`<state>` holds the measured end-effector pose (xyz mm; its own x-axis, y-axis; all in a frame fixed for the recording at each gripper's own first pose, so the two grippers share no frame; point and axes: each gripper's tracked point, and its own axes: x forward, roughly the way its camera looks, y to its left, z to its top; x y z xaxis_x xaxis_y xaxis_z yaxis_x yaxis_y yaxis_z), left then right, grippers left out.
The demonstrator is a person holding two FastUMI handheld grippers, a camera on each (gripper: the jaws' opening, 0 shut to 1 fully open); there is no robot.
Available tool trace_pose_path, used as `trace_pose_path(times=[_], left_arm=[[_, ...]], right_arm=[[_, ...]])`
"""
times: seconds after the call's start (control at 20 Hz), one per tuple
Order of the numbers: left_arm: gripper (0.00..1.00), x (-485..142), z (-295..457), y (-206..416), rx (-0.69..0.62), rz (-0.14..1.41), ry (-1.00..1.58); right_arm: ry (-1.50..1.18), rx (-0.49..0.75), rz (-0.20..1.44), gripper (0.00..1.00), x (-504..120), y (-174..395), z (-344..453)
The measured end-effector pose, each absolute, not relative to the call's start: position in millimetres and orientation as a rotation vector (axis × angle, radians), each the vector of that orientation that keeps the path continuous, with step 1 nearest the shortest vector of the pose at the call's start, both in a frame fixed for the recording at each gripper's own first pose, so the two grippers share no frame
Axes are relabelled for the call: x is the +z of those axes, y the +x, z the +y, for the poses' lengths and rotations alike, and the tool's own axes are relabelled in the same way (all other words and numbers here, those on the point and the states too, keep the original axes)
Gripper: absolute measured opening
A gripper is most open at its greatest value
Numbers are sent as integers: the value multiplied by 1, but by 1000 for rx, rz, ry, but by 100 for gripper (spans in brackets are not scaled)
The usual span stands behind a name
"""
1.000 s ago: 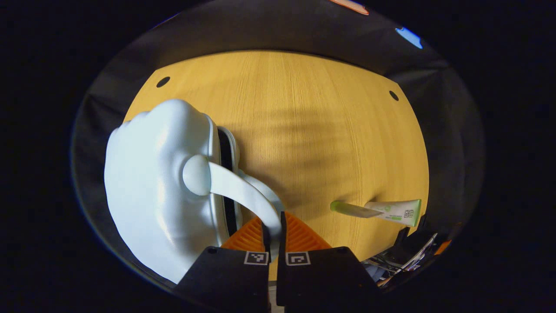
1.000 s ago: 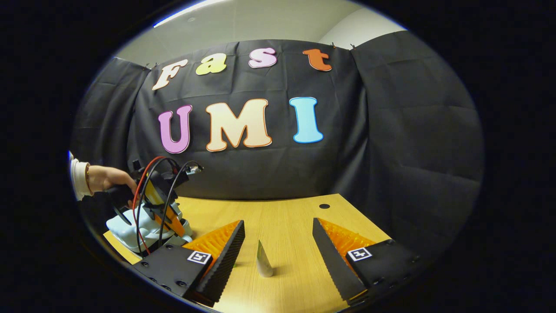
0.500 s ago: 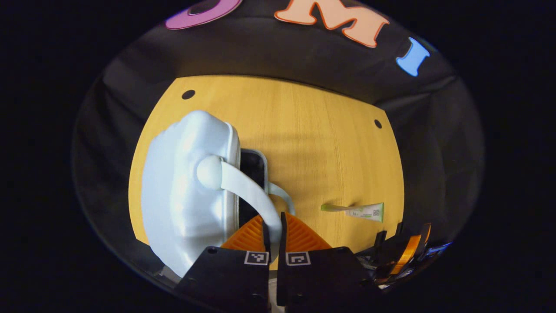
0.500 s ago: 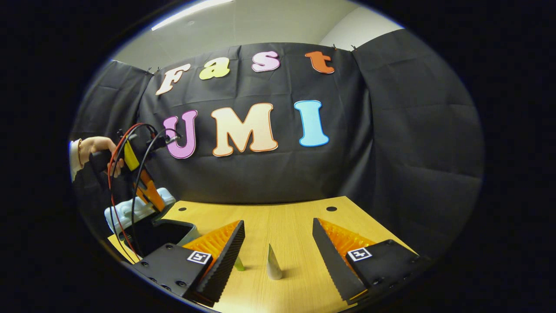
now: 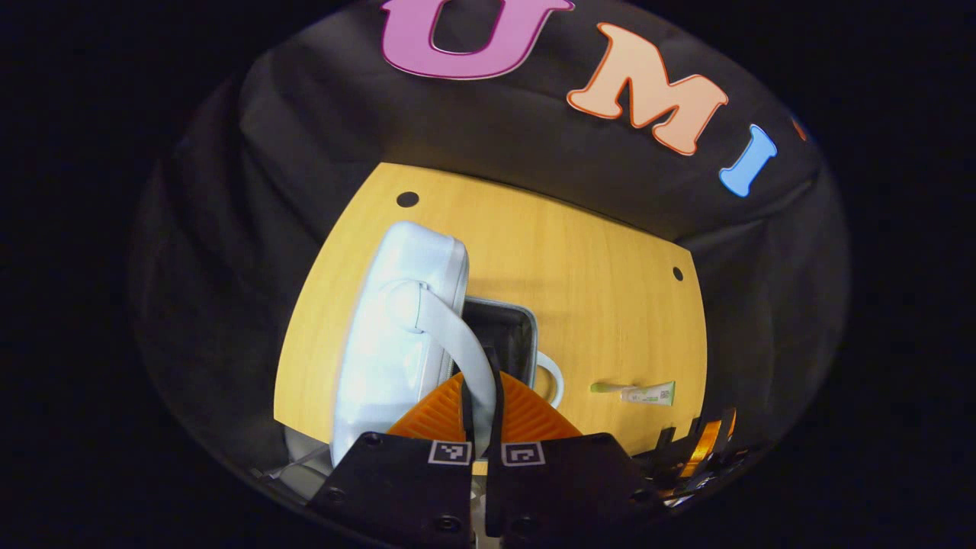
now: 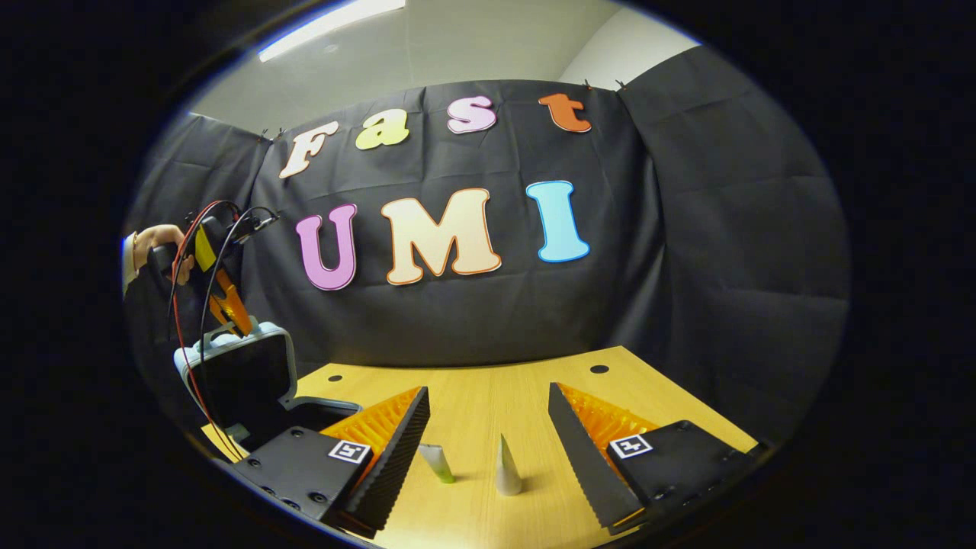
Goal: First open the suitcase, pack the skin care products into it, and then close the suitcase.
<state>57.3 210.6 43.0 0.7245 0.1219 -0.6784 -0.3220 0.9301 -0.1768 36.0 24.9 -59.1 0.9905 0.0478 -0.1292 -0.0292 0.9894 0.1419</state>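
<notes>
Your pale blue hard-shell suitcase (image 5: 396, 320) stands open on the wooden table: lid (image 6: 248, 366) raised near upright, dark lining showing, white strap handle (image 5: 450, 335) arching off the lid. Your white squeeze tube with green cap (image 5: 637, 393) lies flat, well apart from the suitcase.

The table (image 5: 595, 252) is seen steeply from above in the left gripper view, close over the suitcase (image 5: 396, 335). It is seen low and level towards the wall in the right gripper view. Suitcase (image 6: 252, 374) and tube (image 5: 644, 393) (image 6: 506, 469) are shared.
</notes>
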Motion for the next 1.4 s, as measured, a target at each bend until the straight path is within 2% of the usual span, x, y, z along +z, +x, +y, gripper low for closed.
trace_pose_path(times=[0.35, 0.65, 0.85, 1.1, 1.4], left_arm=[[0, 58, 288, 23, 362, 671, -276], [0, 51, 335, -3, 413, 666, -250], [0, 42, 376, -18, 496, 668, -205], [0, 7, 421, -43, 586, 721, -208], [0, -78, 471, -82, 714, 823, -288]], right_arm=[[163, 37, 140, 98, -63, 42, 46], [171, 28, 157, 98, -70, 42, 61], [166, 20, 165, 97, -71, 42, 68], [157, 14, 188, 98, -80, 41, 77], [138, 33, 213, 96, -88, 43, 91]])
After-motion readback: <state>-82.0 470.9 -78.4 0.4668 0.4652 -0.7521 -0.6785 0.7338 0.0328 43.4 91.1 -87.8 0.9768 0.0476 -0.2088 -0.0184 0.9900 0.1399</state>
